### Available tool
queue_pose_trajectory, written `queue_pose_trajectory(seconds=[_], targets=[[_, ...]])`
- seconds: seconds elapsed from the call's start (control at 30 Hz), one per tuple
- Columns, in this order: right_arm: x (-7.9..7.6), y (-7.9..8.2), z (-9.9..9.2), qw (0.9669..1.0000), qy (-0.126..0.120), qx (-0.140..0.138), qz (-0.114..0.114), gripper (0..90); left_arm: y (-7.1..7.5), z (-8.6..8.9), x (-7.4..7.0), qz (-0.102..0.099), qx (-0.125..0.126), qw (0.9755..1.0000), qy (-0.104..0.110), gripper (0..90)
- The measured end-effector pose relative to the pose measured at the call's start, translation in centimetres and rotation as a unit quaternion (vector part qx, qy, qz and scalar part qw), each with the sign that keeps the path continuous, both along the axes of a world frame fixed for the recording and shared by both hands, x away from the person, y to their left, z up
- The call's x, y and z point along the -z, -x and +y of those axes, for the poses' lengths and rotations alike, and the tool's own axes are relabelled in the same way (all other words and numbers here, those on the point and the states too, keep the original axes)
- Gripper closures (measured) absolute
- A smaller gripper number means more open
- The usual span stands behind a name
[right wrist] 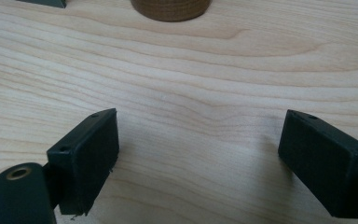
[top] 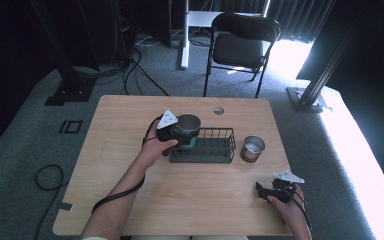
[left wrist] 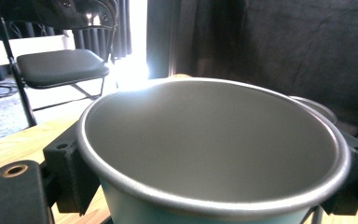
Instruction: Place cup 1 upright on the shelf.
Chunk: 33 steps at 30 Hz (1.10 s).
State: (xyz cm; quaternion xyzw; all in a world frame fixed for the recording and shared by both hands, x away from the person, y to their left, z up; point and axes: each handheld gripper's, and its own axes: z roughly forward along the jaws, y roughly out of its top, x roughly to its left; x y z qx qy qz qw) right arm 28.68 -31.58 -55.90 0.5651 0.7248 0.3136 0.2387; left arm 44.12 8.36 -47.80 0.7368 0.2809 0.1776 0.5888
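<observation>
My left gripper [top: 184, 134] is shut on a teal metal cup [top: 188, 126] and holds it upright over the left end of a dark wire basket [top: 215, 148]. In the left gripper view the cup [left wrist: 214, 140] sits between both black jaws, its open mouth facing me. A second metal cup [top: 253, 148] stands on the table just right of the basket; its brown base [right wrist: 170, 9] shows at the top of the right gripper view. My right gripper [top: 266, 192] rests low near the table's front right corner, open, with bare wood [right wrist: 196, 135] between its jaws.
The wooden table [top: 130, 195] has a round cable hole [top: 218, 110] at its far edge. A black folding chair [top: 240, 45] stands behind the table. Cables lie on the grey carpet at left.
</observation>
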Motion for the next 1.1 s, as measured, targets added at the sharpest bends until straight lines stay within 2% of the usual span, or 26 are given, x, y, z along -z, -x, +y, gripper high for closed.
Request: queue_pose_trajectory(seconds=[0.27, 0.43, 0.57, 0.67, 1.1], targets=[[0.0, 0.0, 0.0, 1.0, 0.0, 0.0, 0.0, 11.8, 0.3, 0.1, 0.5, -0.003, -0.003, 1.0, -0.007, 12.9], [0.0, 0.0, 0.0, 1.0, 0.0, 0.0, 0.0, 11.8, 0.8, 0.2, 0.4, -0.007, 0.001, 0.9997, -0.025, 12.3], [0.0, 0.0, 0.0, 1.0, 0.0, 0.0, 0.0, 11.8, 1.2, 0.2, 0.4, -0.001, 0.004, 0.9993, -0.037, 3.9], [0.0, 0.0, 0.0, 1.0, 0.0, 0.0, 0.0, 11.8, 1.3, 0.4, 0.3, 0.006, 0.004, 0.9994, -0.033, 1.9], [0.0, 0.0, 0.0, 1.0, 0.0, 0.0, 0.0, 11.8, 2.5, 2.0, 0.1, 0.012, 0.001, 0.9991, -0.041, 1.9]])
